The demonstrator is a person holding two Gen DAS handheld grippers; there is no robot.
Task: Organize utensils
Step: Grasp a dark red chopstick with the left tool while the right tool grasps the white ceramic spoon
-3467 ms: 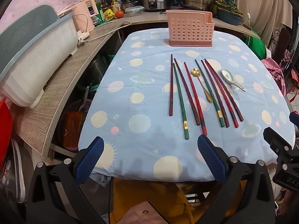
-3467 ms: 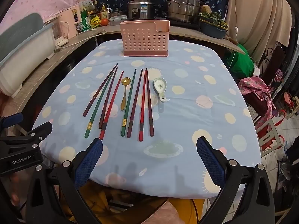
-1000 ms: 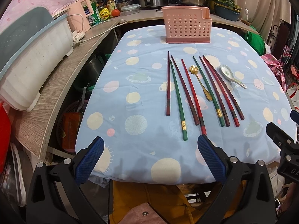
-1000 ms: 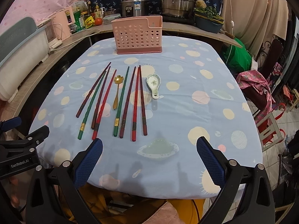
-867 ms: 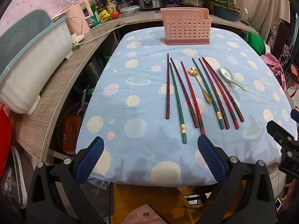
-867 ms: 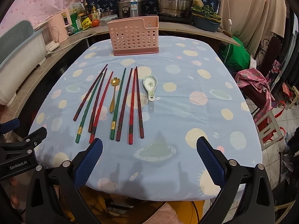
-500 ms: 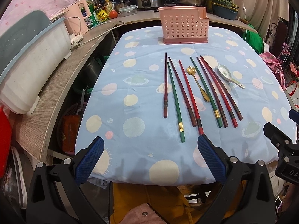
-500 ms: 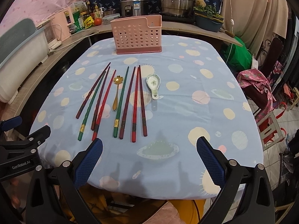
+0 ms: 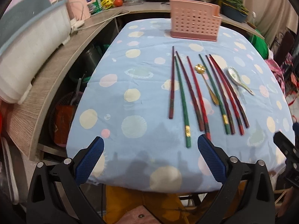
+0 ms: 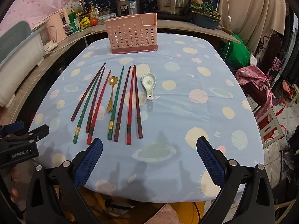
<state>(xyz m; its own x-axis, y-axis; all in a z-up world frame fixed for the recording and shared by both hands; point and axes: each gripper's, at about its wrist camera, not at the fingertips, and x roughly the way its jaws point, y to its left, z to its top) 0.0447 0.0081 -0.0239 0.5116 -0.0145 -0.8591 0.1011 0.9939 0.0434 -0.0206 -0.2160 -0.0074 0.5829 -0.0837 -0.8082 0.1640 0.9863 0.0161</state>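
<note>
Cluttered kitchen counter behind; blue dotted cloth covers the bench (image 10: pixel 214 112). Eight chopsticks (image 10: pixel 130 100) lie in a row near the bench's near edge, brass spoon (image 10: pixel 111 95) among them, ceramic spoon (image 10: pixel 149 84) just beside on the right. Pink perforated holder (image 10: pixel 132 35) stands upright at the far edge. Left tool (image 9: pixel 150 160) and right tool (image 10: pixel 149 158) both spread wide, empty, hovering at the near edge. Judgement: chopsticks light, stiff, slick; pinch at thick decorated ends. Ceramic spoon fragile; take by handle.

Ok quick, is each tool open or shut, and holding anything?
Left tool: open, holding nothing.
Right tool: open, holding nothing.
</note>
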